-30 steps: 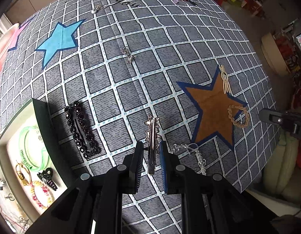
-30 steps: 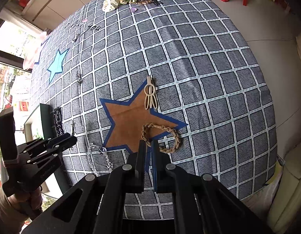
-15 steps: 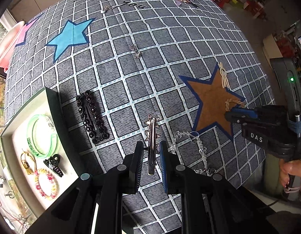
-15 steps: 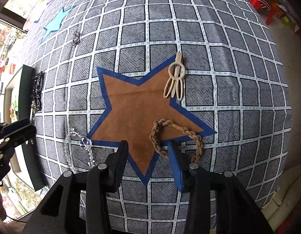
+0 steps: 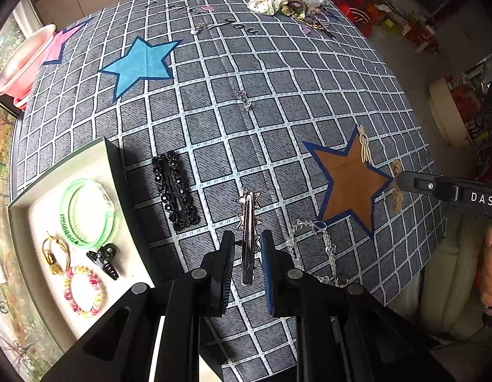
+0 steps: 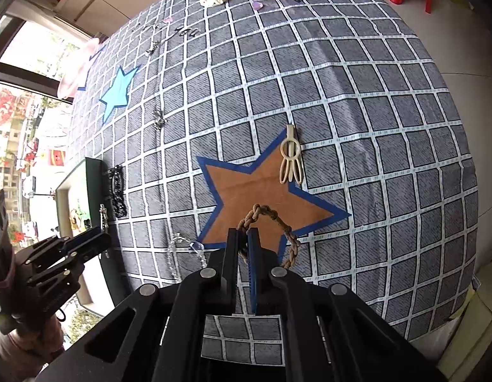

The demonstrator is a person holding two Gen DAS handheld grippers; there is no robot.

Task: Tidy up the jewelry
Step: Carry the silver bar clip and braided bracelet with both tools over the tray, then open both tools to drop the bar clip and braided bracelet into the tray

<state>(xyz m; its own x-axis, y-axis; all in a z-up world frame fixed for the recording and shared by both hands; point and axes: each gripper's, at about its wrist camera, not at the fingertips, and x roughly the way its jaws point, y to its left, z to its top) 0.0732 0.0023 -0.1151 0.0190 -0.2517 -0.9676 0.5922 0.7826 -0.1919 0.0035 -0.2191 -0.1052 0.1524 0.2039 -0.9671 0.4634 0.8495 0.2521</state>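
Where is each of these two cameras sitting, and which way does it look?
Left wrist: on the left gripper, jaws around a silver star clip; tray to its left.
Right wrist: on the right gripper, jaws shut on a braided bracelet.
Both show the brown star, and each shows the other gripper.

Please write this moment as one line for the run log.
left claw: shut on silver star hair clip | right claw: shut on braided bracelet, lifted | tray: holds green bangle
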